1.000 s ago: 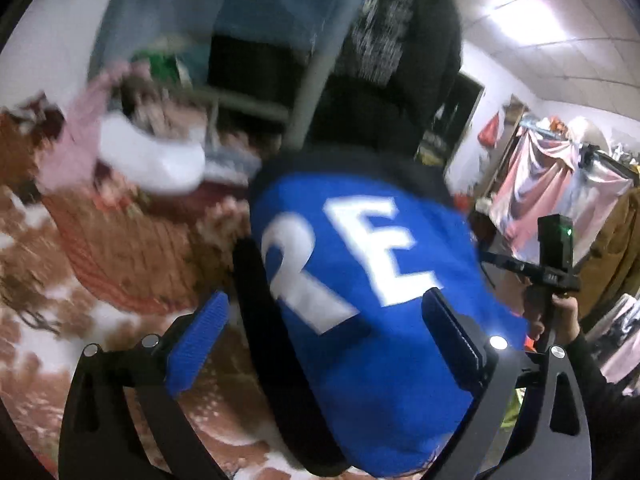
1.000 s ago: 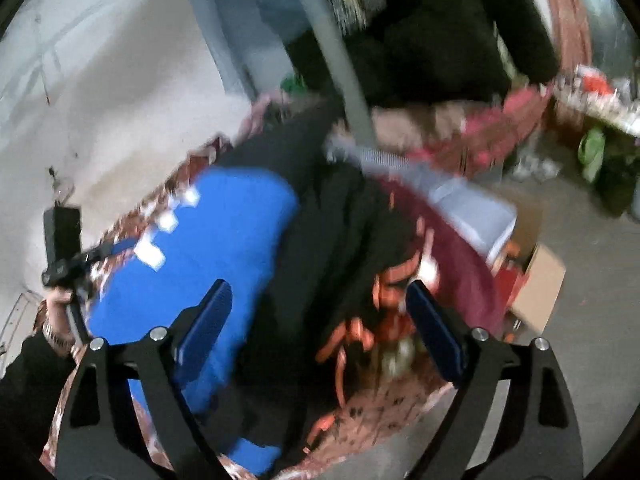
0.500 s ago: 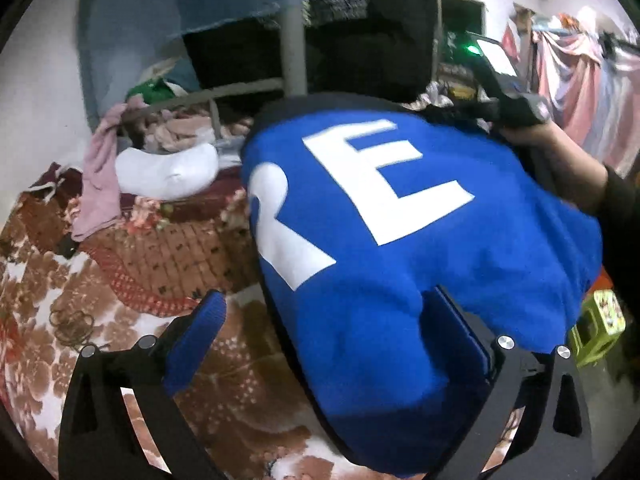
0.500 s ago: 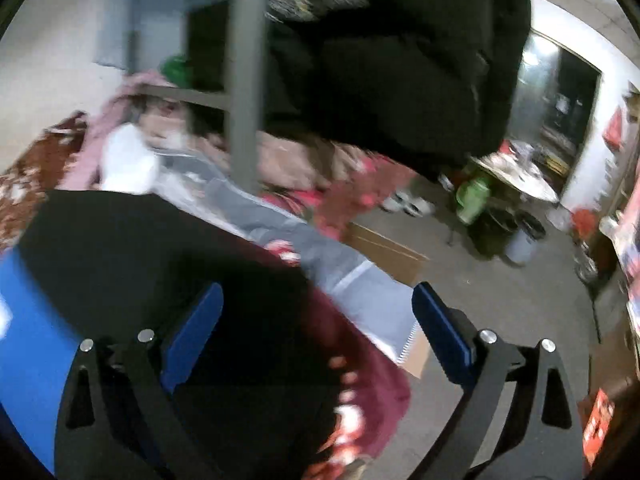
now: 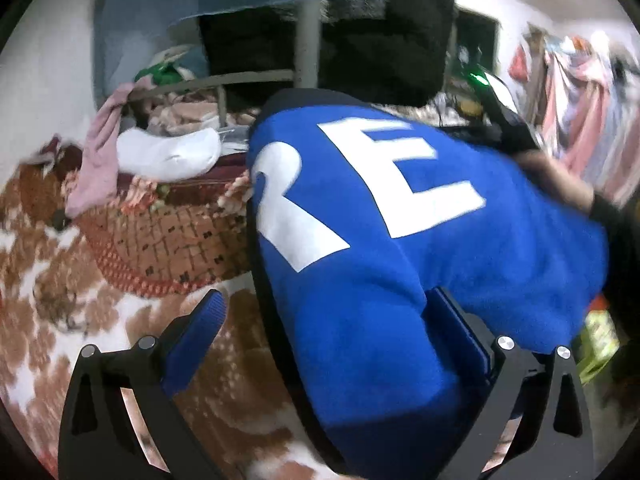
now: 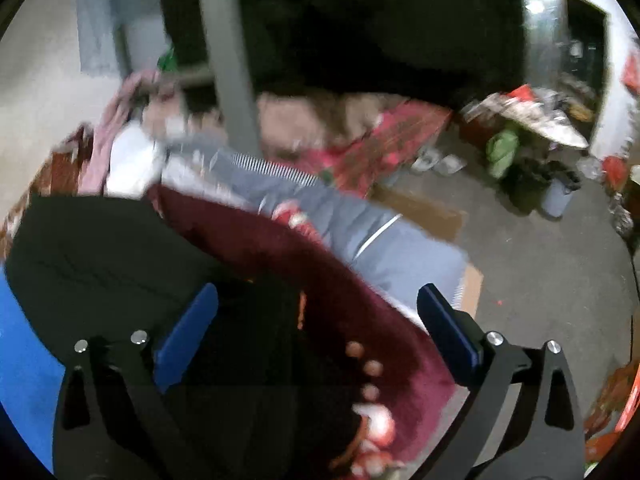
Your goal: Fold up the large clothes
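Both your grippers, left & right, gape wide, gripping nothing; the right's just been opening. Blue top sits bunched, so it could slide off the bed.

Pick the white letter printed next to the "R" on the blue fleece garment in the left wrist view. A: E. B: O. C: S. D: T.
A: the blue fleece garment shows a large white block "E" immediately right of the "R".
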